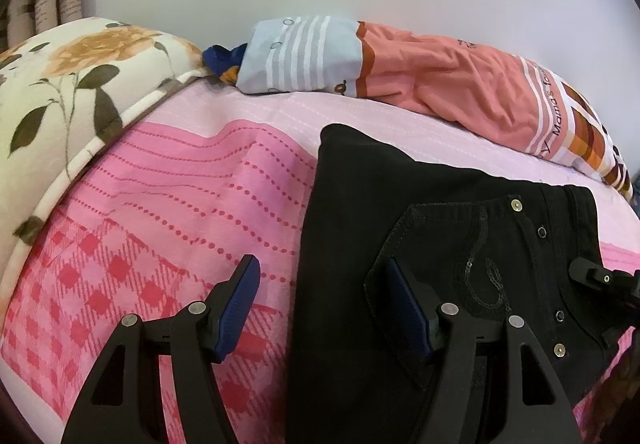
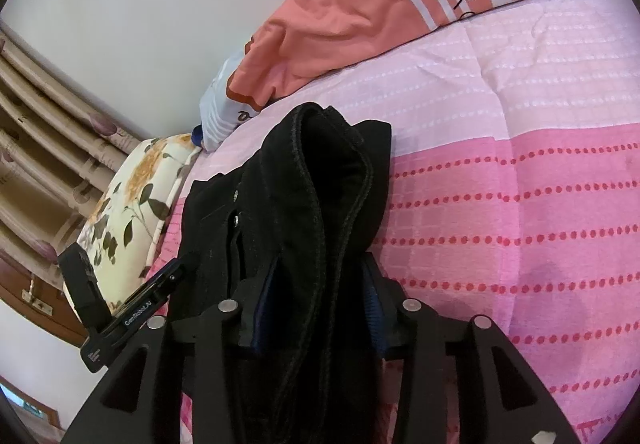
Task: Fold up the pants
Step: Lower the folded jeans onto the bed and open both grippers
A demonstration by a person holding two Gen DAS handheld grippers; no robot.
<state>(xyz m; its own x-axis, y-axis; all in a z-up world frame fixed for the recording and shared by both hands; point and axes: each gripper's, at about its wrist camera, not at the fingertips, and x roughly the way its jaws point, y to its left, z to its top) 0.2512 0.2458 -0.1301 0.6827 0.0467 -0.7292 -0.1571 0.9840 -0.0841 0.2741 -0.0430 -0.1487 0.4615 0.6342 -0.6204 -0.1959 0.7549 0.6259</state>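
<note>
Left gripper (image 1: 324, 284): jaws apart, nothing between the 2 blue pads (image 1: 240, 304), hovering over the near left edge of the black pants (image 1: 400, 204); its left finger is over the pink bedspread (image 1: 160, 224), its right finger over the back pocket. Right gripper (image 2: 320, 308): jaws part-way apart with a thick bunched fold of the pants between them; fabric fills the gap, but whether the pads still press on it I cannot tell. The pants lie on the bed, partly folded, waistband studs showing in the left wrist view, with the bunched part standing up from the right gripper. In the right wrist view, the left gripper shows at the left edge beside the pants. Far side along the wall: an orange pillow (image 1: 460, 84) and a striped light-blue cloth (image 1: 304, 52). Far left: a floral quilt (image 1: 60, 92), curtain (image 2: 48, 148) behind.
</note>
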